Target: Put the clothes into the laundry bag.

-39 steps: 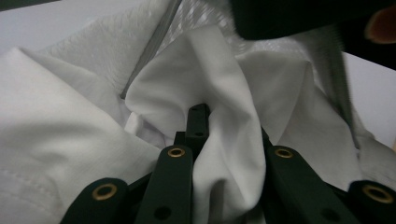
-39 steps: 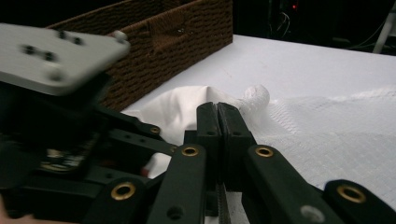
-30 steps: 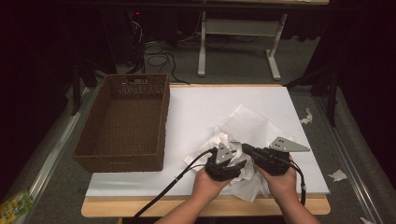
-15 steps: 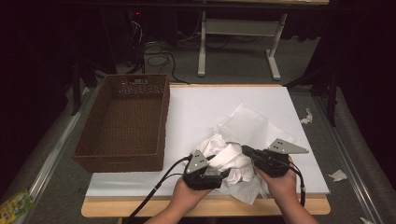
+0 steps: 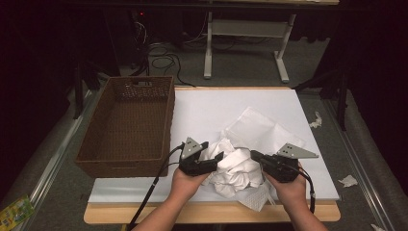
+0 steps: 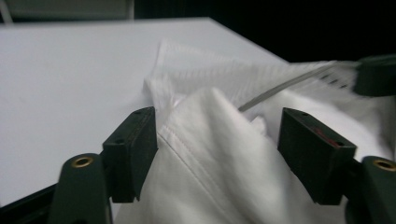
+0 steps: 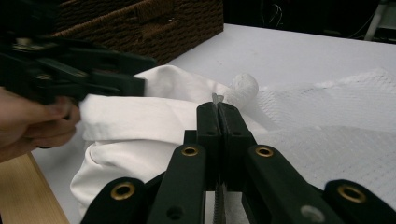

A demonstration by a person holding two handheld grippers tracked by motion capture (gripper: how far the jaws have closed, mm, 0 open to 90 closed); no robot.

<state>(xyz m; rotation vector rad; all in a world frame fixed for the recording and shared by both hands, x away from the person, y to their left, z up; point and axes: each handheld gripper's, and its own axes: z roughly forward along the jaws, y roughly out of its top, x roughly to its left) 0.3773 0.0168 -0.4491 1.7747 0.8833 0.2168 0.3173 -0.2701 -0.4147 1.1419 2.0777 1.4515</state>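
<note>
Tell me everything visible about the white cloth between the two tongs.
The white cloth is a crumpled bundle of woven-looking fabric with a stitched hem, lying at the near edge of the white table, partly on a thin quilted-looking white sheet. The right tongs are shut on a thin pinch of it. The left tongs have just been opening; their jaws stand apart with a fold of cloth between them. A brown wicker basket stands apart at the left.
</note>
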